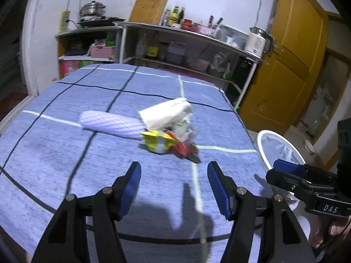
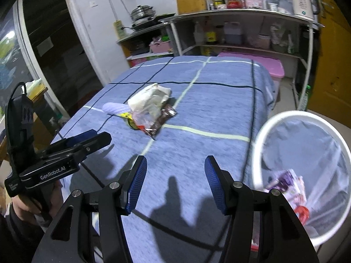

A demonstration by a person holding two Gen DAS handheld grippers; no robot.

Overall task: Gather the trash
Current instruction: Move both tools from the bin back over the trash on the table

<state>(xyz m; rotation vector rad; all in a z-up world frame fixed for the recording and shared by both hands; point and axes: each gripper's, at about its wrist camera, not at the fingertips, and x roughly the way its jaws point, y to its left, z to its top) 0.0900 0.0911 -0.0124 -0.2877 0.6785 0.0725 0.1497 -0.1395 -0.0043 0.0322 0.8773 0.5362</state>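
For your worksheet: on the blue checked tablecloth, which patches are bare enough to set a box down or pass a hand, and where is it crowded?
Bare cloth lies between the trash pile and the open left claw, and nearer the open right claw. The far stretch toward the shelves is bare too. It is crowded mid-table, where wrappers and a white foam sleeve bunch together. The bin hugs the right edge.

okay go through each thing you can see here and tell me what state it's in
Left gripper: open, empty.
Right gripper: open, empty.
White-rimmed mesh trash bin: upright, some wrappers inside.
Pile of wrappers and crumpled white paper: uncollected on blue checked tablecloth.
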